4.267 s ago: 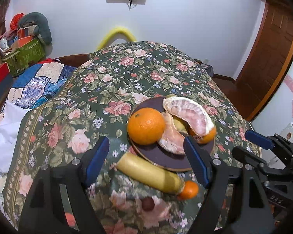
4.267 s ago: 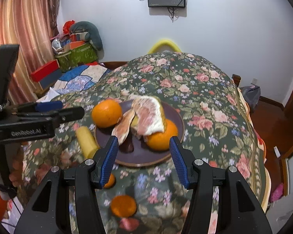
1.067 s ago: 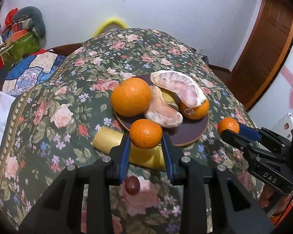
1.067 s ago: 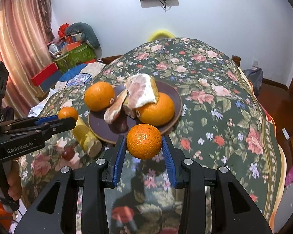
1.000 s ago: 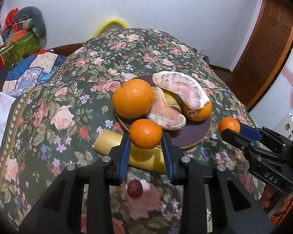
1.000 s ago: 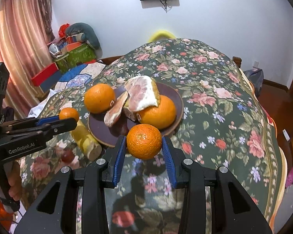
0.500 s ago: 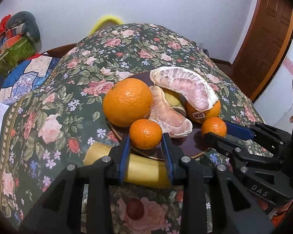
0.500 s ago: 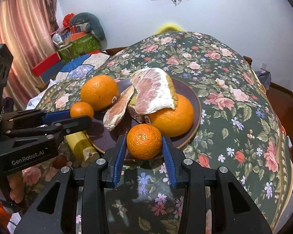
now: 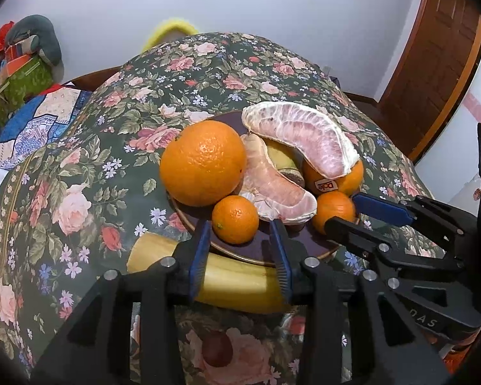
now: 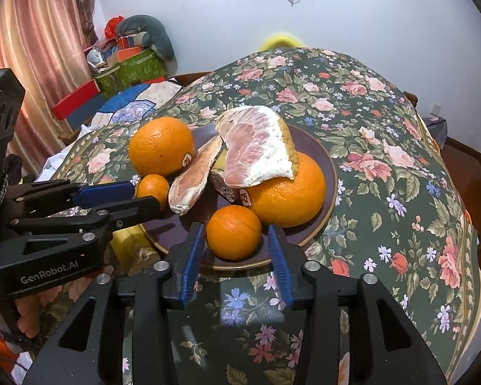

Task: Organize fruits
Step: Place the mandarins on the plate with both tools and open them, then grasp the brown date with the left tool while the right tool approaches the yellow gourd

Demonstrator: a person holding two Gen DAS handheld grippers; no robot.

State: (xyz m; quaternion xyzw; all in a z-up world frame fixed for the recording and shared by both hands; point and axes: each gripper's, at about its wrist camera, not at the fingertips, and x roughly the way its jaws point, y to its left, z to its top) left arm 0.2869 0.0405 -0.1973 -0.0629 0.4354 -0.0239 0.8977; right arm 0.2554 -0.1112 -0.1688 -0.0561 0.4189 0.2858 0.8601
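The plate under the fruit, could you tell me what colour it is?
Dark purple-brown plate with a thin gold rim, clearest in the right wrist view.

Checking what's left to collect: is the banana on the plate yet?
No, the banana lies on the floral cloth just outside the plate rim, beneath the left gripper.

The left gripper (image 9: pixel 239 250) stands parted around a small mandarin (image 9: pixel 235 215) on the near plate (image 9: pixel 263 250) edge. The right gripper (image 9: pixel 352 210) brackets another mandarin (image 9: pixel 332 207) to the right.

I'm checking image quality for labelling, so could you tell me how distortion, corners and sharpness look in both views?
Left wrist view: fisheye bows the floral table, corners black, small mandarin sharp. Right wrist view: same bowing and dark corners, glossy sheen on the plate, fruit crisp.
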